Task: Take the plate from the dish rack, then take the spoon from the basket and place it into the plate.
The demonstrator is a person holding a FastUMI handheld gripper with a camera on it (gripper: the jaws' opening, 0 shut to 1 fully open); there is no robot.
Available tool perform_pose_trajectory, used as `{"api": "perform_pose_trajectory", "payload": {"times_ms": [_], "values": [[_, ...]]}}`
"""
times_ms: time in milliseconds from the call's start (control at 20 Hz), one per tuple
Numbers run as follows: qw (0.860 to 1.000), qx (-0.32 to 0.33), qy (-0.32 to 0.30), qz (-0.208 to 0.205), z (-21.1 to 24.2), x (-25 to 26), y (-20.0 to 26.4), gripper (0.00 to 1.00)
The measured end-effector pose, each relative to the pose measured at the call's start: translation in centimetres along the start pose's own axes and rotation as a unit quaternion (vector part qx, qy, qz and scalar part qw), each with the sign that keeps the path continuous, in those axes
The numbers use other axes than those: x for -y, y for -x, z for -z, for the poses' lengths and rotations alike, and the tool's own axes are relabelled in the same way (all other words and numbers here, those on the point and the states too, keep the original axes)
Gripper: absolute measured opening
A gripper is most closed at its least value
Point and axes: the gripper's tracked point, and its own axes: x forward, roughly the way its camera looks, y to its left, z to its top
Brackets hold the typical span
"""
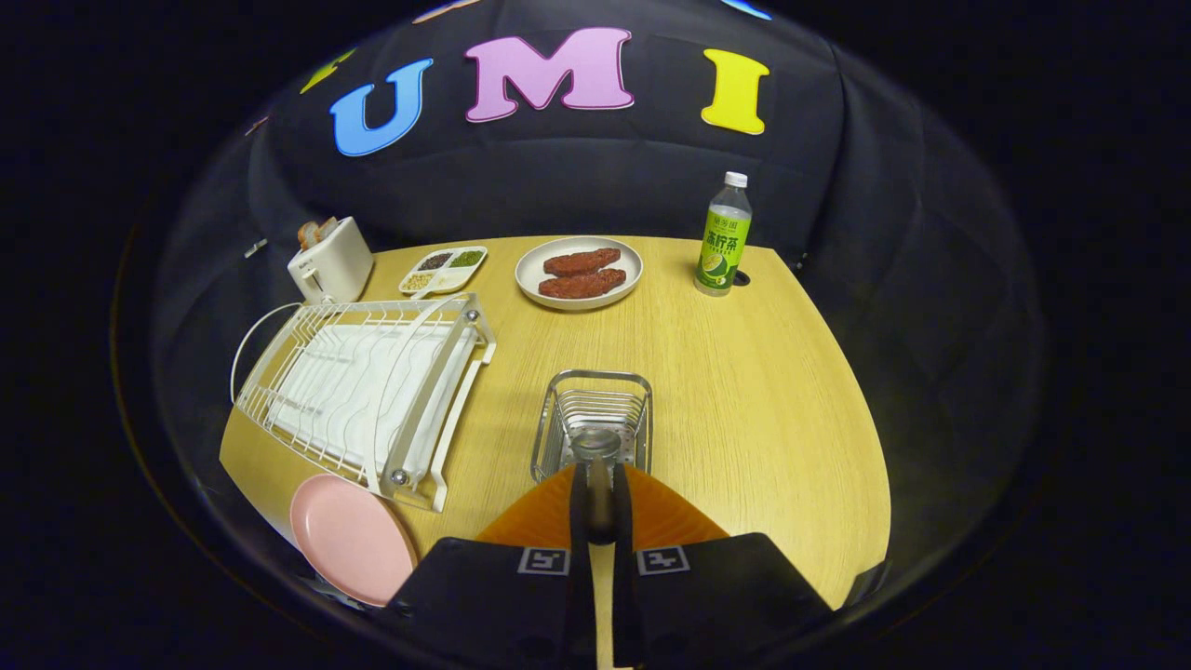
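The tool is closed on the spoon: both fingers press against its dark handle, which runs straight ahead along the line of the fingers, with the rounded metal end sticking out just past the fingertips and hanging over the near end of the wire basket. The basket stands on the table directly ahead of the tool, near the middle of the near edge. The pink plate is already out of the white dish rack and lies flat at the near left corner of the table, just beside the rack's near end and well to the left of the fingers. So the coming move turns on a sideways relation: the plate lies left of the tool and slightly nearer the table's near edge, while the spoon's long axis points away toward the far edge. By my judgement the spoon must be lifted clear of the basket rim, then carried left and lowered over the plate, perhaps turned so it lands within the plate rather than across its rim.
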Motion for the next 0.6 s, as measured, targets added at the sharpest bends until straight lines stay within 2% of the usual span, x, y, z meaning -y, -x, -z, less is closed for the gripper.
{"api": "perform_pose_trajectory", "payload": {"times_ms": [400,600], "values": [[0.998,0.061,0.014,0.009,-6.6,0.3,3.0,0.11],[0.994,0.106,0.026,0.004,-11.1,-1.4,6.7,0.11]]}}
